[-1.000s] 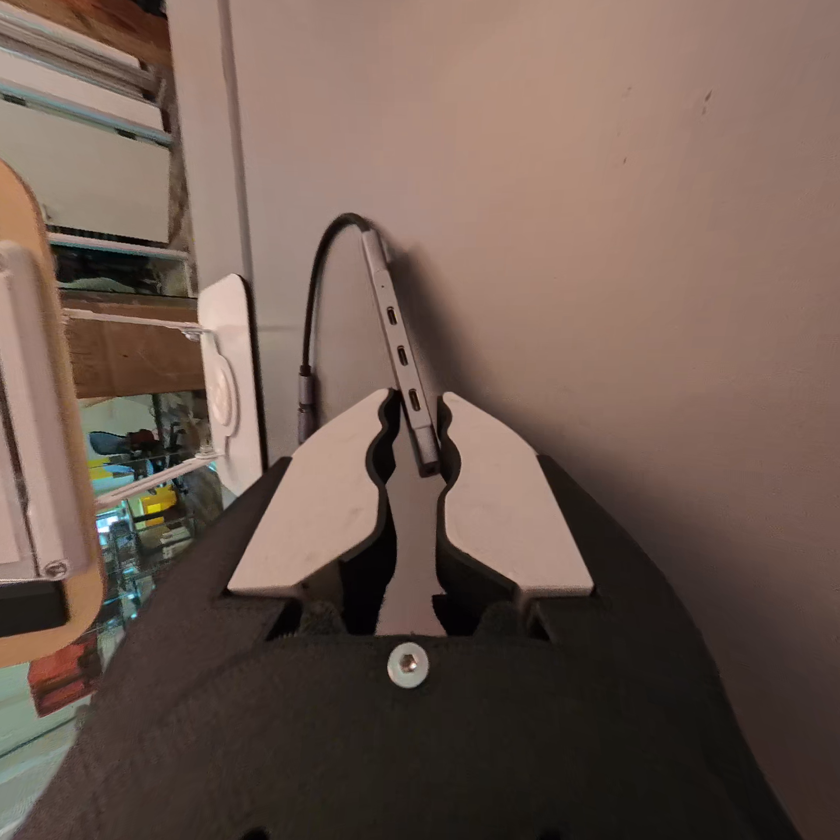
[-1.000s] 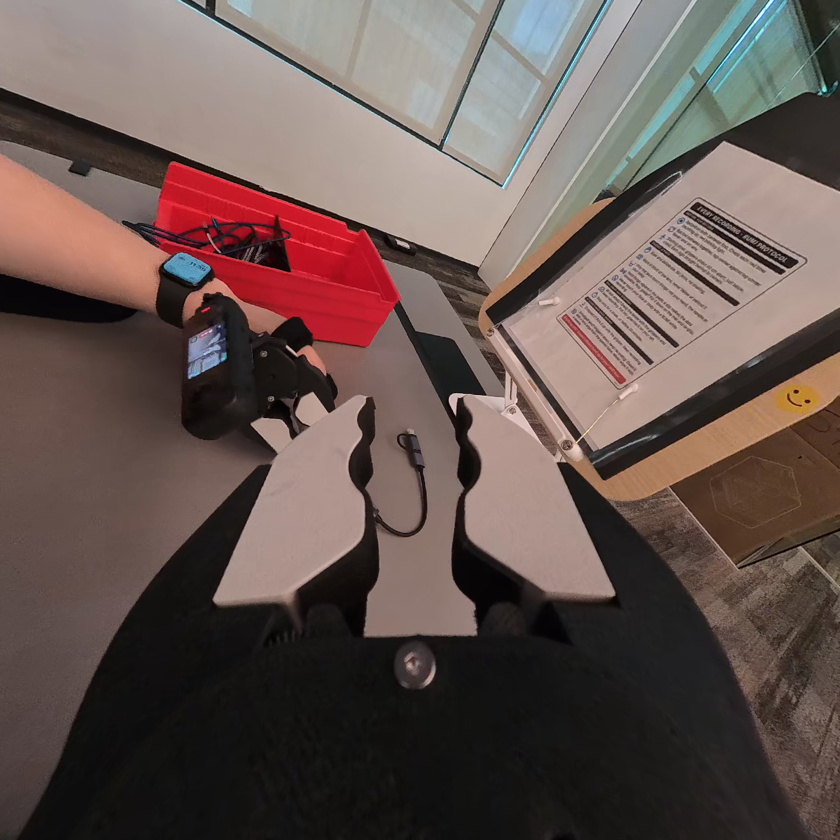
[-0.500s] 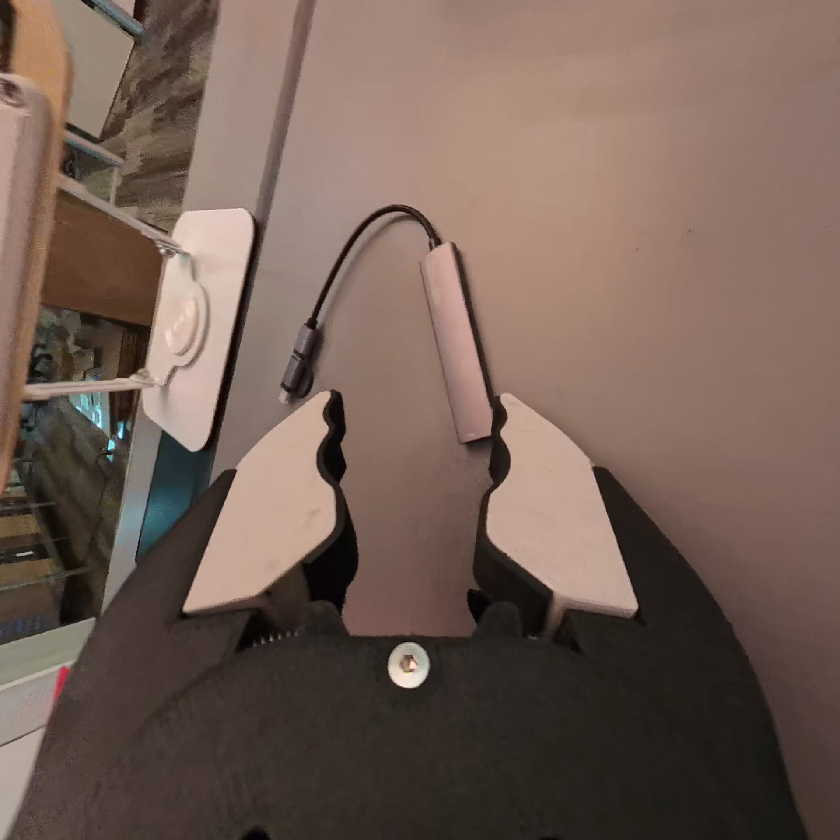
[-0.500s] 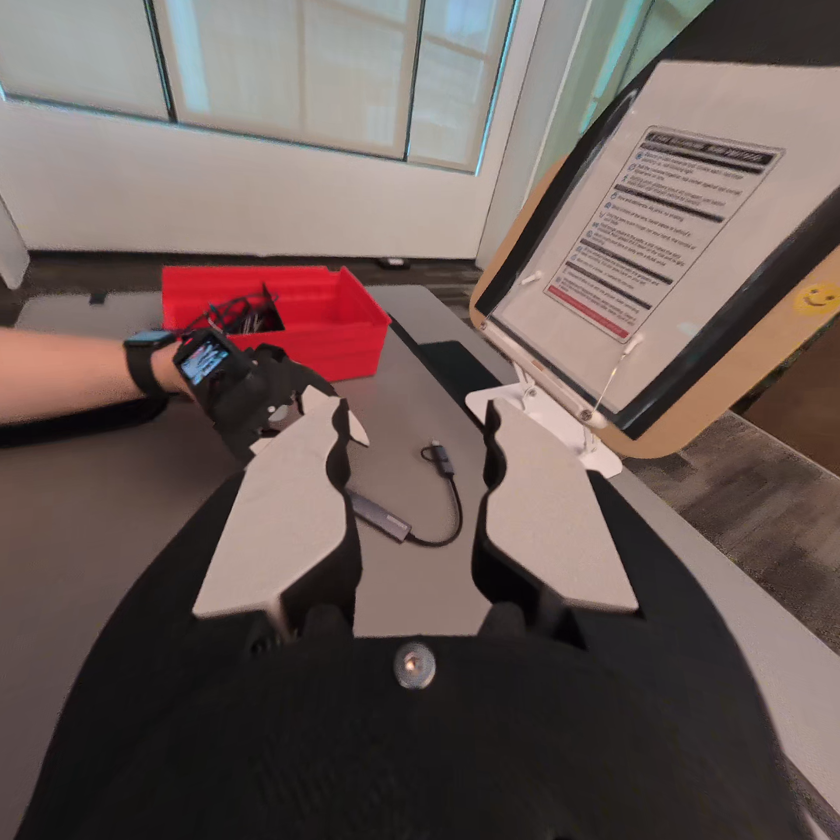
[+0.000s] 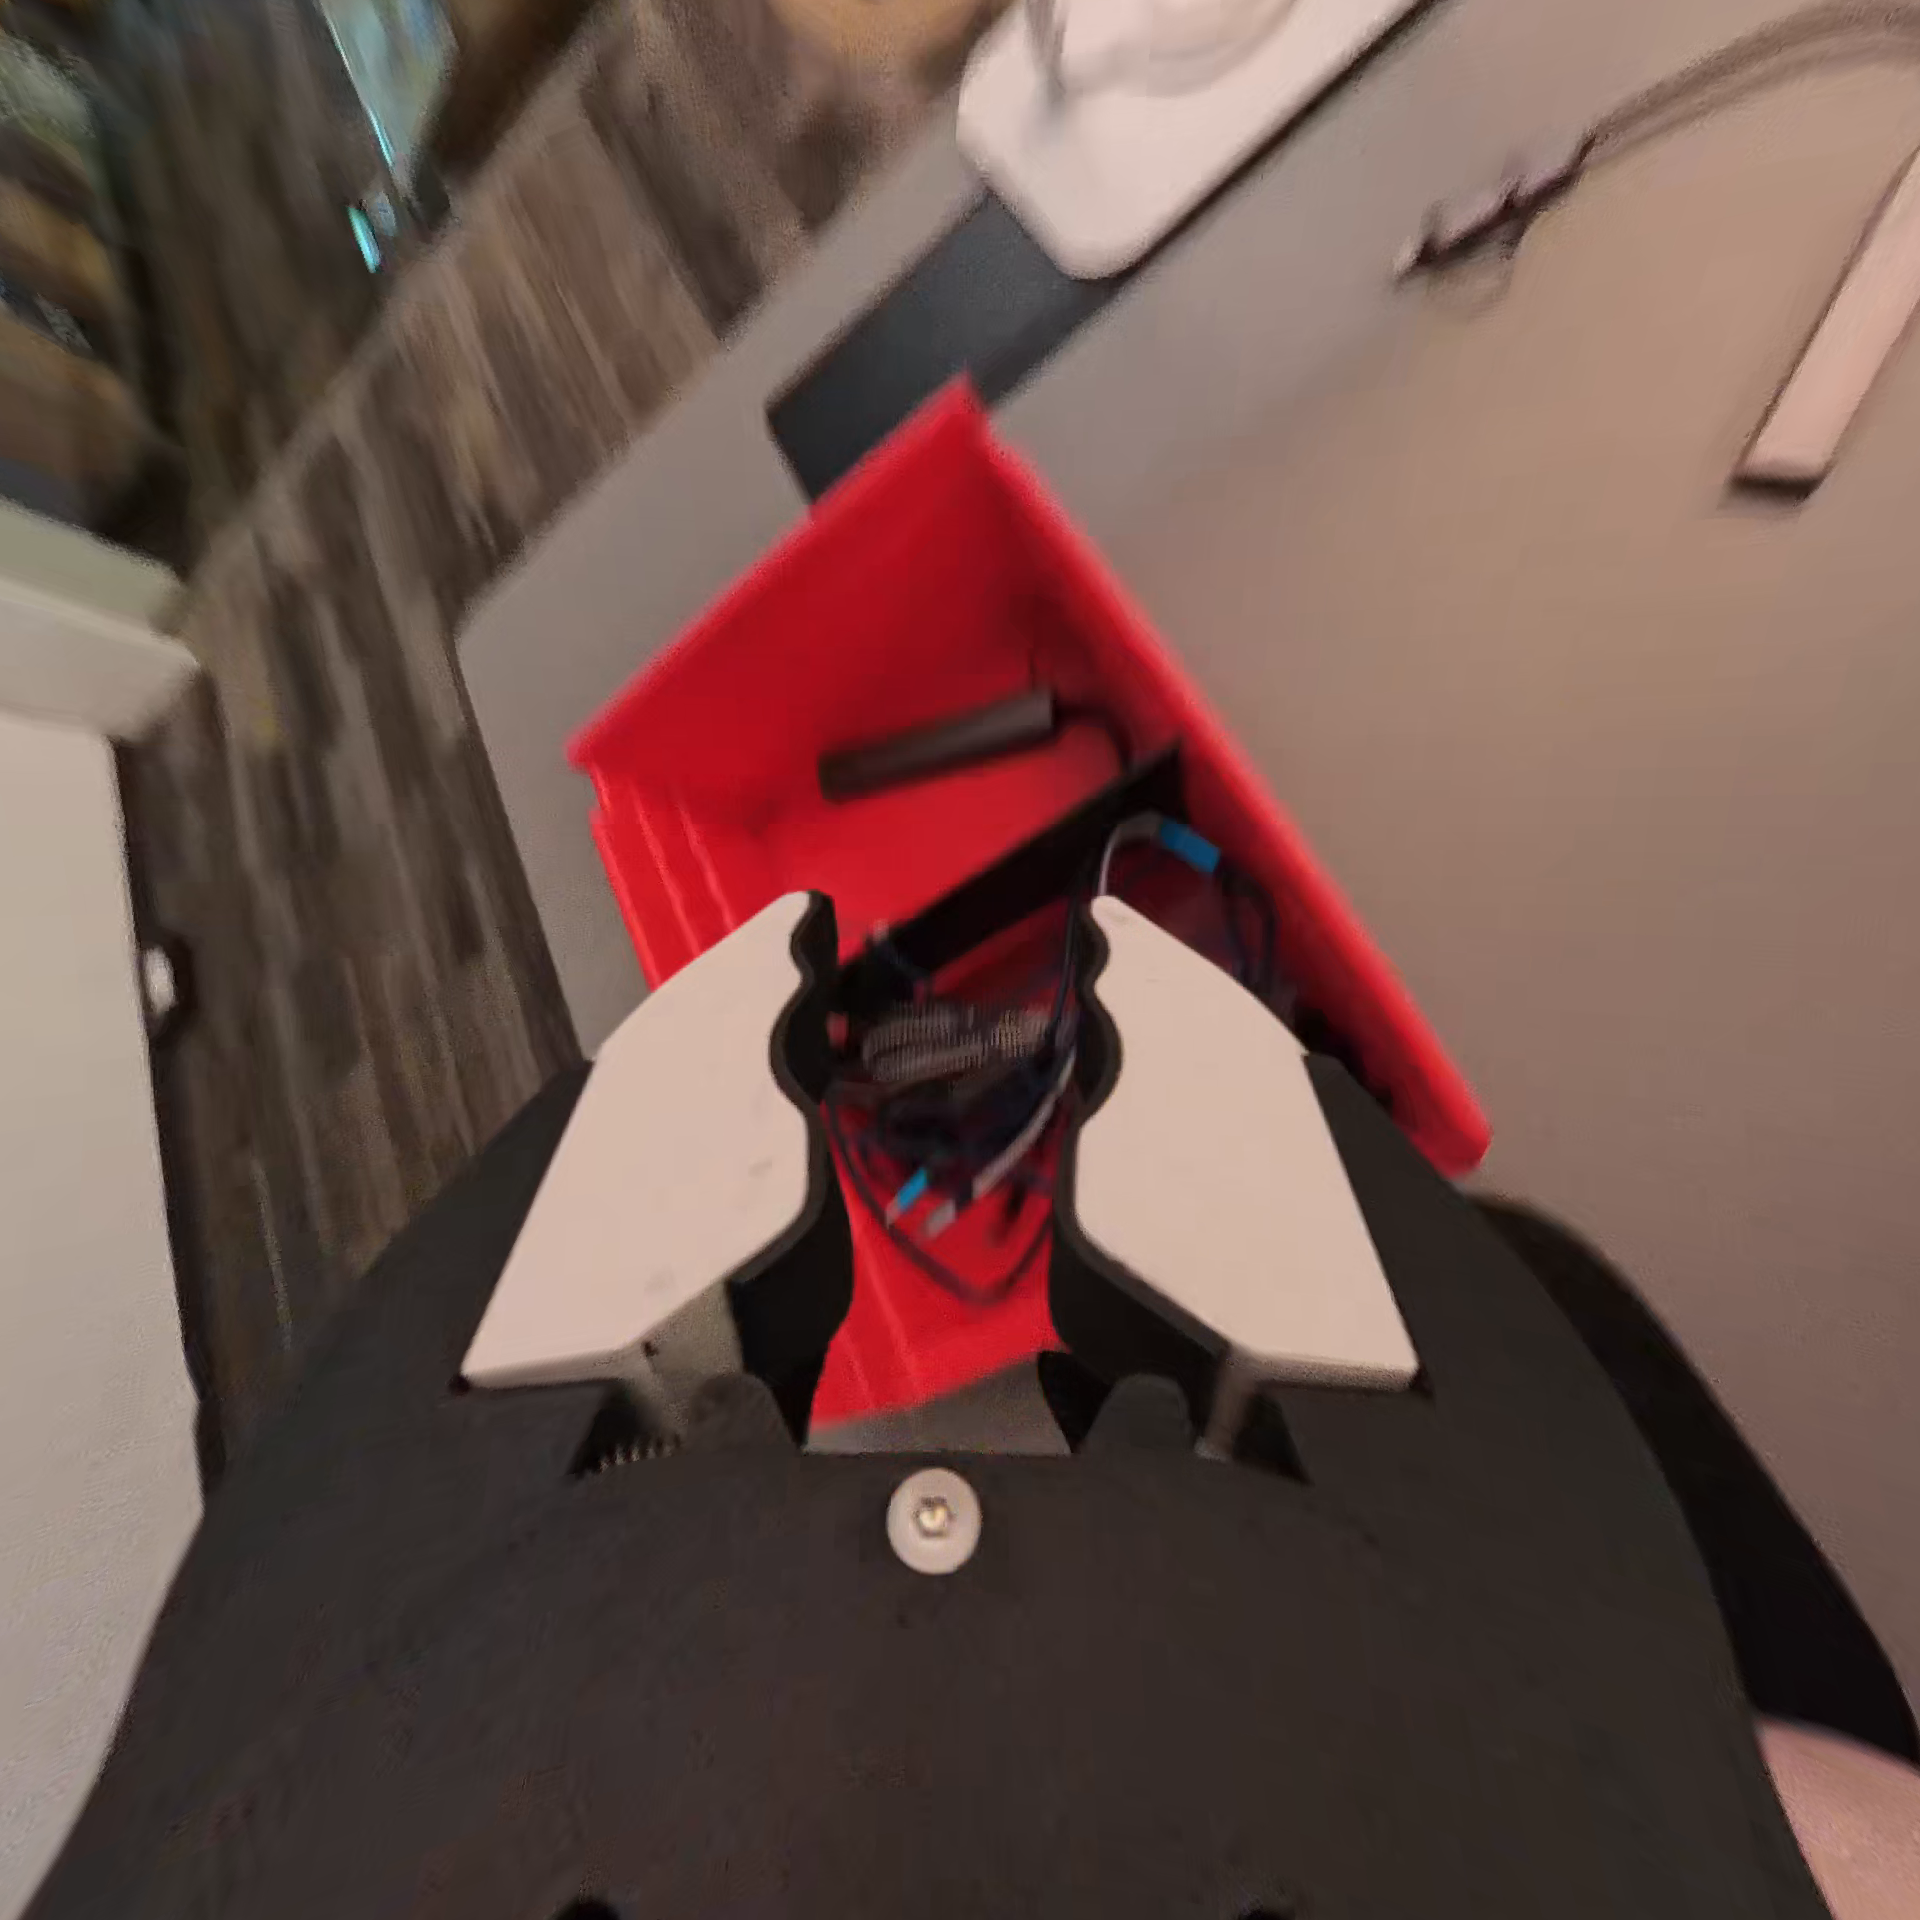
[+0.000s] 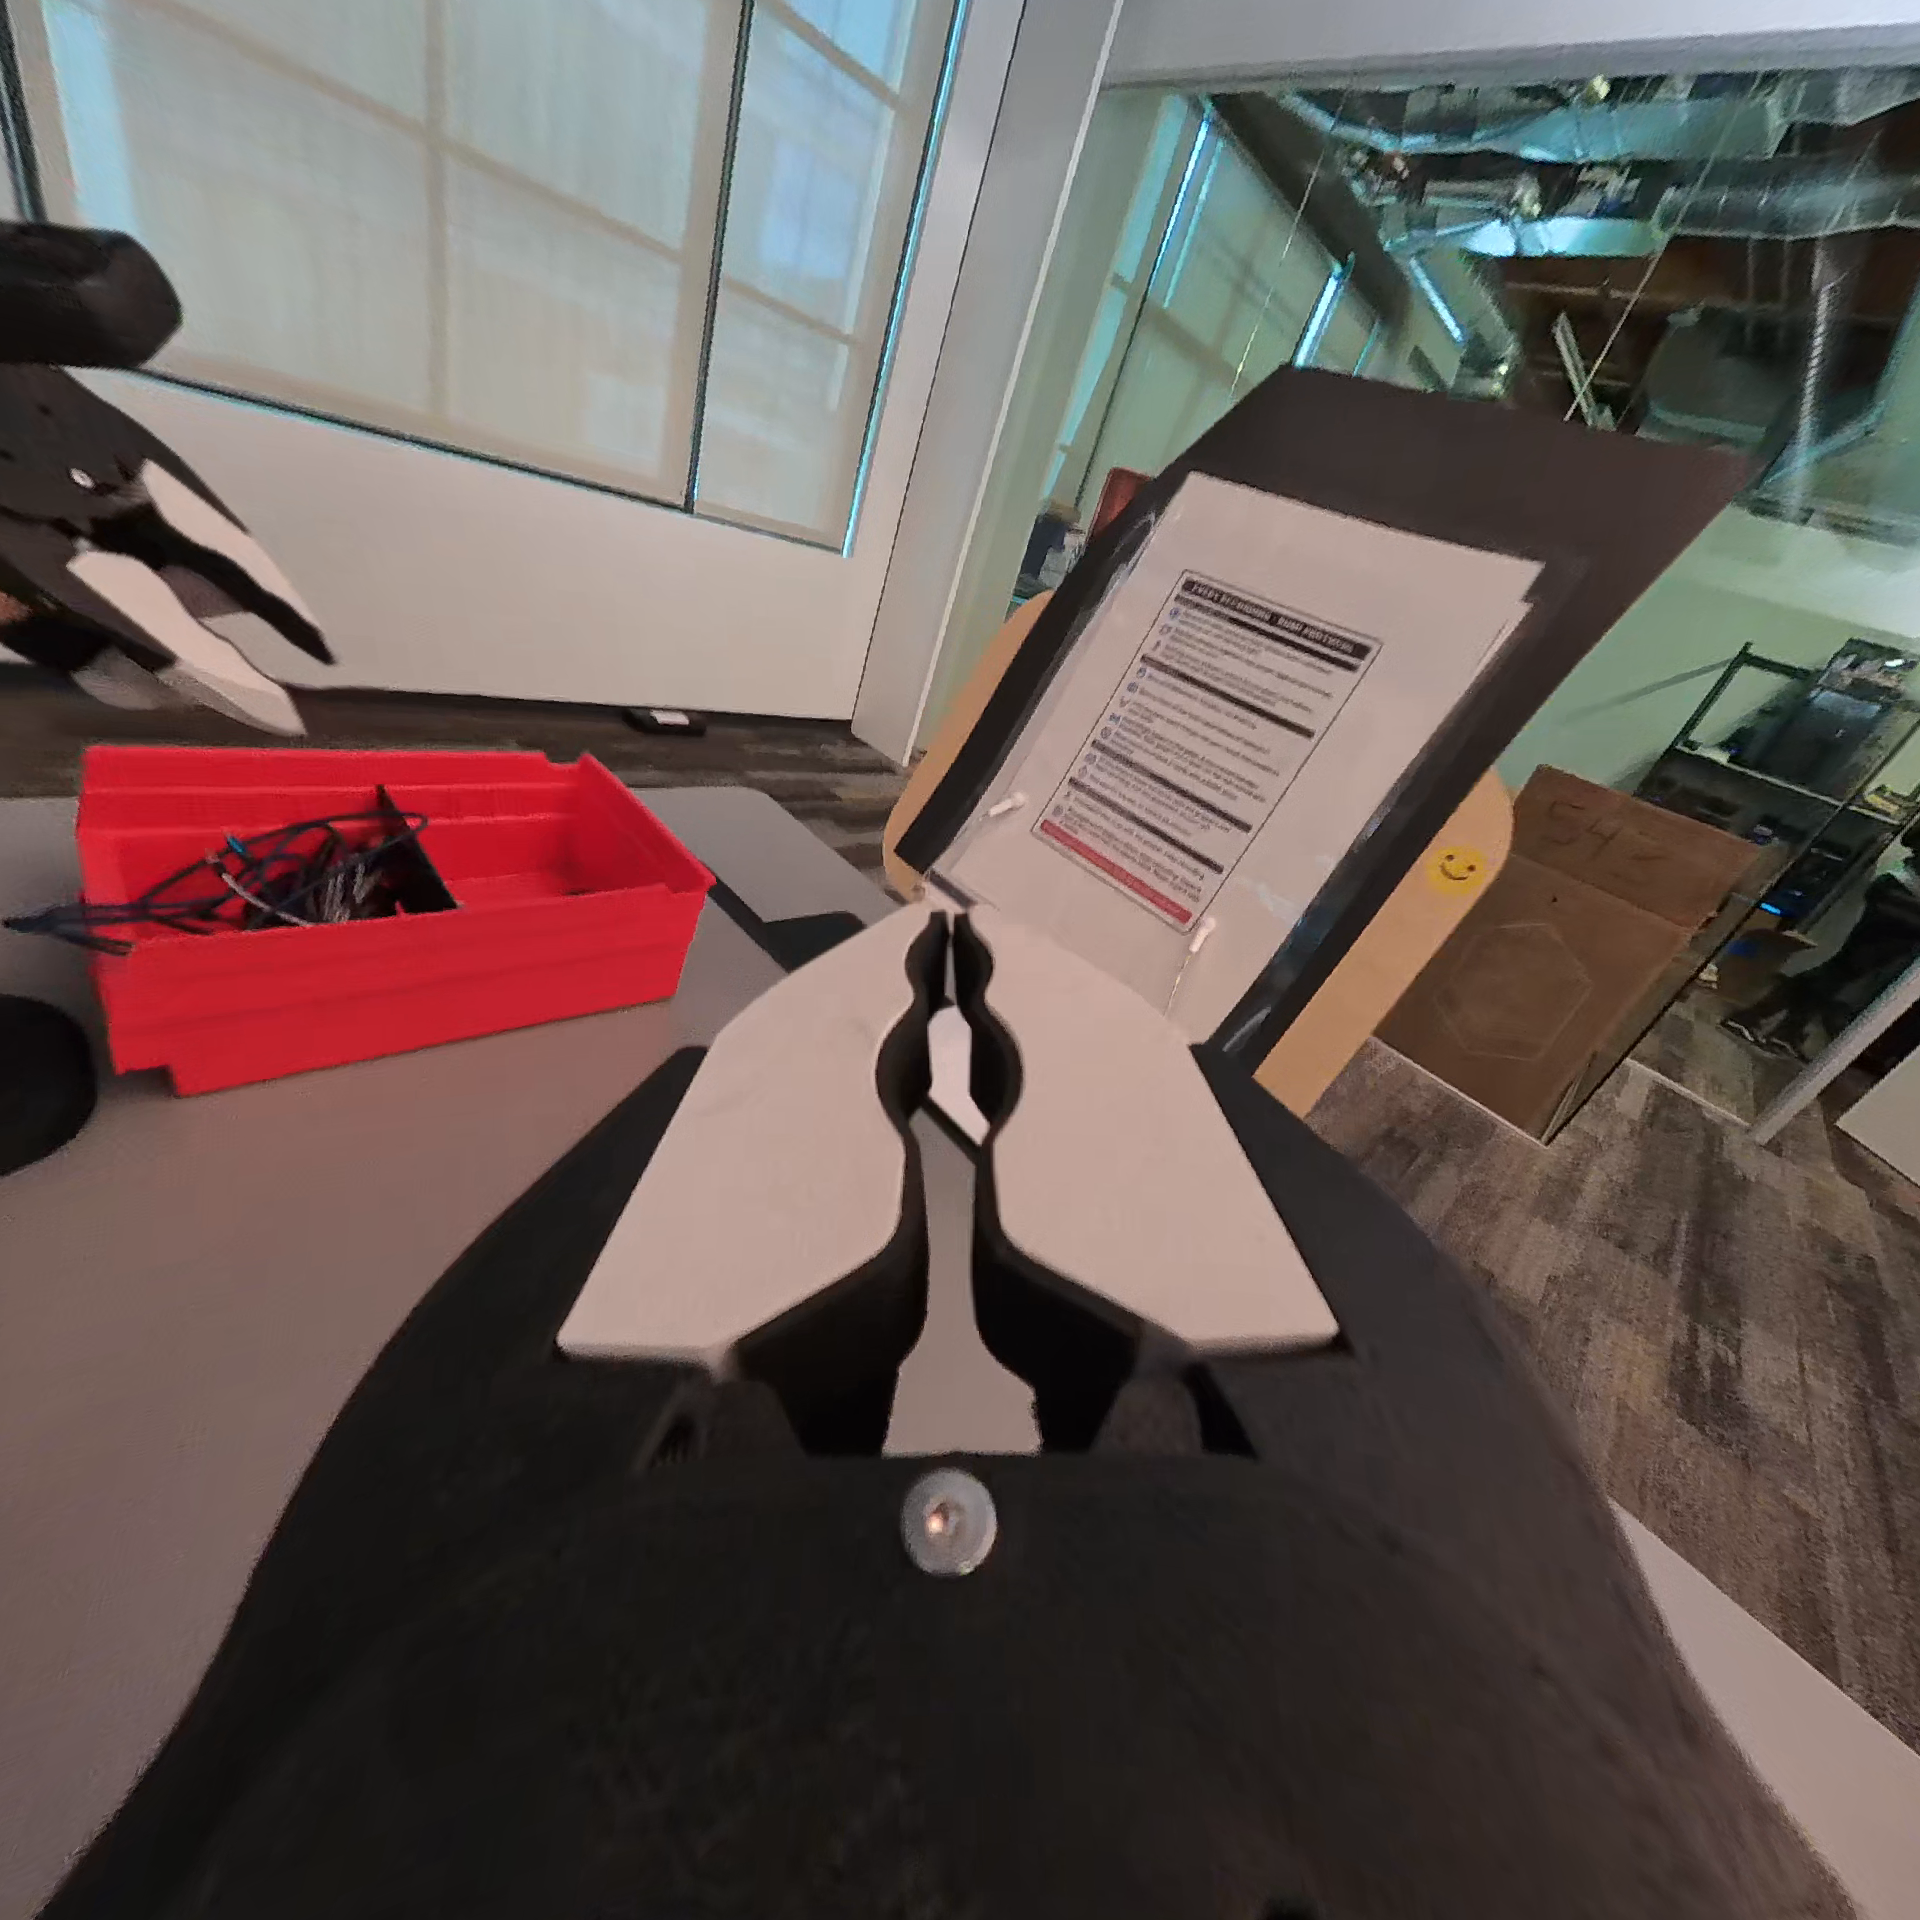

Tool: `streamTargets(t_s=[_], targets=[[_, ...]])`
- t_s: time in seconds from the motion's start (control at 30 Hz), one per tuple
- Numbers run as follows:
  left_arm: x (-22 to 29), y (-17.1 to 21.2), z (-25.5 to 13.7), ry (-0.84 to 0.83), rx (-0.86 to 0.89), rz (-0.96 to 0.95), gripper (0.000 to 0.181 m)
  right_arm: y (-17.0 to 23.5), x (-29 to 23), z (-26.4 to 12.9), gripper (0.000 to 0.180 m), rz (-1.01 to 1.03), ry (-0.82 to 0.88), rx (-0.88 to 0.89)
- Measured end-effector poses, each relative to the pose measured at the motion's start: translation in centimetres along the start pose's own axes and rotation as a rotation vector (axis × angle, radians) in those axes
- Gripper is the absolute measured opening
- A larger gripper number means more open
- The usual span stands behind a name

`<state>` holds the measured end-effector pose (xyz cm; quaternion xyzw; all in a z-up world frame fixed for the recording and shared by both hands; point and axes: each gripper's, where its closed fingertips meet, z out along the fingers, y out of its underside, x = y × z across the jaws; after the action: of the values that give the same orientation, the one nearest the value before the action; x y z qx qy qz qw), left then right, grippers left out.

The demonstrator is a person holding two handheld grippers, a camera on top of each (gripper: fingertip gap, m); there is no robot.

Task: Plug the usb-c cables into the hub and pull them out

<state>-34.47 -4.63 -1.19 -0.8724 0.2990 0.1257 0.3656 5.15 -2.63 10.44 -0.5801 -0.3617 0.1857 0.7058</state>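
Note:
The left wrist view is blurred by motion. My left gripper (image 5: 956, 914) is open and empty, hanging over the red bin (image 5: 1195, 665), above a tangle of dark usb-c cables (image 5: 966, 1049) in its near compartment. The grey hub (image 5: 1829, 353) lies on the table at the upper right with its own cable (image 5: 1662, 104) trailing away. In the right wrist view my right gripper (image 6: 951, 920) is shut with nothing seen between its fingers. The left gripper (image 6: 296, 686) shows there above the red bin (image 6: 395, 966) with its cables (image 6: 291, 883). The hub is hidden in that view.
A dark cylinder (image 5: 935, 743) lies in the bin's far compartment. A signboard (image 6: 1247, 748) on a white base (image 5: 1174, 104) stands at the grey table's (image 6: 312, 1195) far right edge. A cardboard box (image 6: 1558, 956) sits on the floor beyond. A dark round shape (image 6: 31, 1081) is at the left. Tip to tip, the grippers are about 40 cm apart. From either gripper's tips it is about 30 cm to the grey hub (image 5: 1829, 353).
My left gripper let go of the hub, opened and swung over to the red bin. My right gripper closed from open and tilted up, so the hub dropped out of its view.

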Motion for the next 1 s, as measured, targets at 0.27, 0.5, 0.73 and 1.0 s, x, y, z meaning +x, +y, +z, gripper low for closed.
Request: streamTargets(t_s=[0.27,0.5,0.73,1.0], targets=[[-1.2,8.7,5.0,0.226,-0.329,-0.325,0.048,2.8,-1.5,2.5,0.004,-0.053,-0.017,-0.123],[0.1,8.6,9.5,0.375,-0.386,-0.495,0.041,3.7,-2.0,3.1,0.005,-0.069,-0.023,-0.166],[1.0,9.8,11.1,0.378,-0.514,-0.456,0.007,3.7,-1.7,2.8,0.005,-0.072,-0.024,-0.167],[-2.5,6.6,6.3,0.184,-0.315,-0.417,0.003,3.0,-1.5,2.3,0.004,-0.091,-0.014,-0.145]])
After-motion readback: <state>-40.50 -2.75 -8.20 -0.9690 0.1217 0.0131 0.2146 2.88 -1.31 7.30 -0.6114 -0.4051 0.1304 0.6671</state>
